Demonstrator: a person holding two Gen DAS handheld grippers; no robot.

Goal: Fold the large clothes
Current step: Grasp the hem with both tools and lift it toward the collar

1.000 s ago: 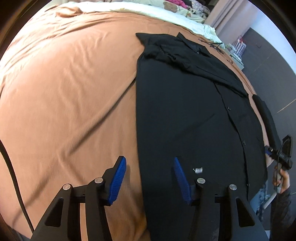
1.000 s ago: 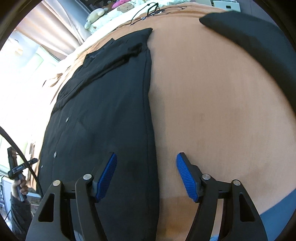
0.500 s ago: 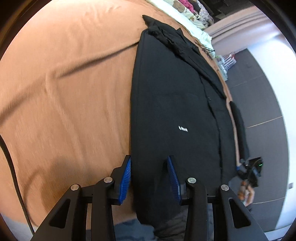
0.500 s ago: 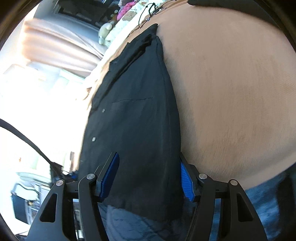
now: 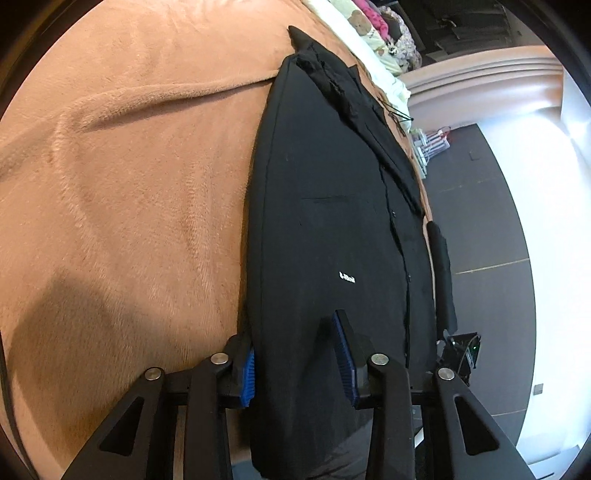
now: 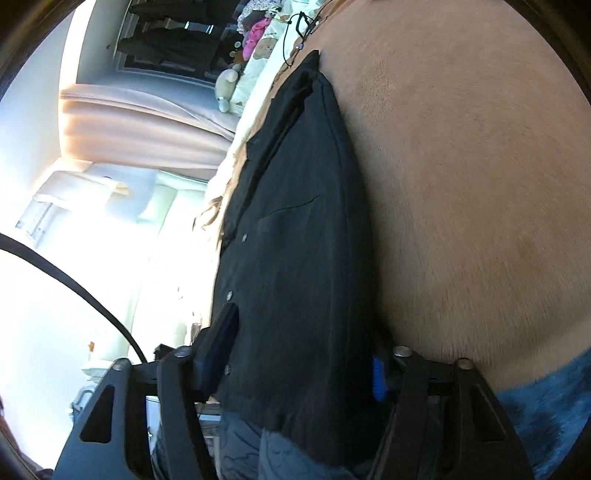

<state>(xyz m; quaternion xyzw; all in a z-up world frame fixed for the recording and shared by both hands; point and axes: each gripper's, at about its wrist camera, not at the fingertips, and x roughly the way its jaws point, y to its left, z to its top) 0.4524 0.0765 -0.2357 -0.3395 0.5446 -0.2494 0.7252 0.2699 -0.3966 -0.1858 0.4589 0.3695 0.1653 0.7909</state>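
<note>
A black button-up shirt [image 5: 325,206] lies lengthwise on an orange-brown bedspread [image 5: 122,177], sleeves folded in, collar at the far end. It also shows in the right wrist view [image 6: 295,229]. My left gripper [image 5: 297,360] is open, its blue pads either side of the shirt's near-left hem edge, cloth between the jaws. My right gripper [image 6: 303,354] is open and straddles the shirt's near-right hem edge in the same way. The hem itself hangs below both cameras, partly hidden.
Another dark garment [image 5: 441,273] lies at the bed's right edge. Pillows and soft toys [image 5: 384,40] sit at the head of the bed. A black cable [image 6: 295,33] lies near the collar. Dark floor [image 5: 480,206] lies right of the bed. Blue cloth [image 6: 535,391] shows at lower right.
Both grippers have dropped low and moved in onto the shirt's near hem, one at each corner. The jaws have narrowed around the cloth edges.
</note>
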